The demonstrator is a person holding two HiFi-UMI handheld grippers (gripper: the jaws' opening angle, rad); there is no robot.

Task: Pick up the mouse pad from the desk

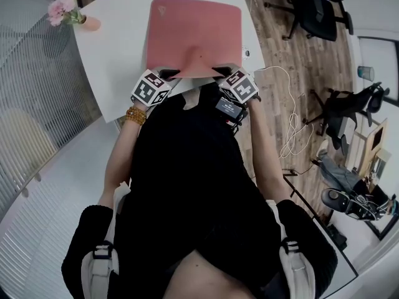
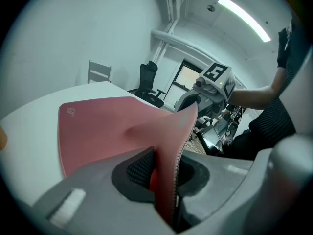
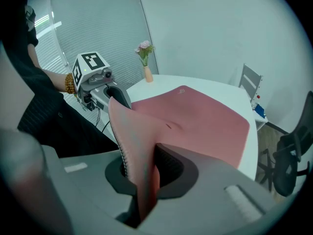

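Head view: pink mouse pad (image 1: 193,33) over the white desk (image 1: 118,61), near edge raised. Left gripper (image 1: 167,75) and right gripper (image 1: 222,71) sit at its near corners. Far edge possibly touching the desk, hard to tell.
Left gripper view: jaws clamped on the pad's edge, pad buckled upward.
Right gripper view: jaws pinched on the other near corner, same fold.

A vase (image 1: 91,23) holds pink flowers (image 1: 62,6); a white cable (image 1: 291,123) loops.
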